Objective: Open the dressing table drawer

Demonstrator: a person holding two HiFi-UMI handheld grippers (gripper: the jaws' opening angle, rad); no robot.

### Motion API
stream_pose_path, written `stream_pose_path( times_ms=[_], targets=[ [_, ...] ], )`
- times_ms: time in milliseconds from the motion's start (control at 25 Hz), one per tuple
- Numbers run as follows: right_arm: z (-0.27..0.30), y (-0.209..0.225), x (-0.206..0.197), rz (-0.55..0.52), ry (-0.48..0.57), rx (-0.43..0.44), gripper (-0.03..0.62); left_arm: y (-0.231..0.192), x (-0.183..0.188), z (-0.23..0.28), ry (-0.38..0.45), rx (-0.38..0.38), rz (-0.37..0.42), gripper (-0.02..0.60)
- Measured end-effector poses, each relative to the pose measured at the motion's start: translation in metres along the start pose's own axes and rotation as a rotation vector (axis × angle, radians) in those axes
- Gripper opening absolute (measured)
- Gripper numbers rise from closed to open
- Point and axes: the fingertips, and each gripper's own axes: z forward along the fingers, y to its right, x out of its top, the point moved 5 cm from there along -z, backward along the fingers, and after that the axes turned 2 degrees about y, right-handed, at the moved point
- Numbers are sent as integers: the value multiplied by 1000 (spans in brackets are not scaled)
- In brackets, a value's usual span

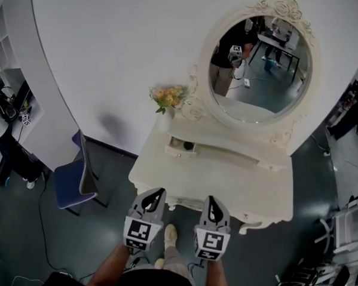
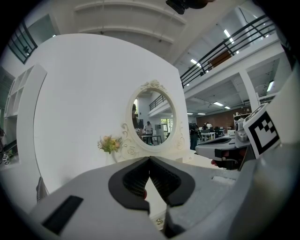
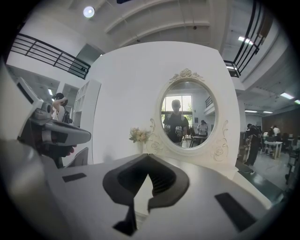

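Pale wall point(image 1: 111, 58) behind ornate cream dressing table point(image 1: 225, 178), small drawer point(image 1: 182, 147)

Bare front top of dressing table point(image 1: 225, 180), chair point(image 1: 74, 185) at its left

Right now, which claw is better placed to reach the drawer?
Left, likely: left claw lines up with the small drawer near the flowers; right claw sits further right. Both shut.

Cream dressing table point(image 1: 225, 172), flowers point(image 1: 168, 96) (left corner), oval mirror point(image 1: 261, 66)
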Motion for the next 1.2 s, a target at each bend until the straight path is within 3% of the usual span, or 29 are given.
stream_pose_path(
  times_ms=[1200],
  targets=[
    [3, 1, -3, 11, -17, 7, -3, 2, -2, 6, -3, -9, -4, 2]
  ],
)
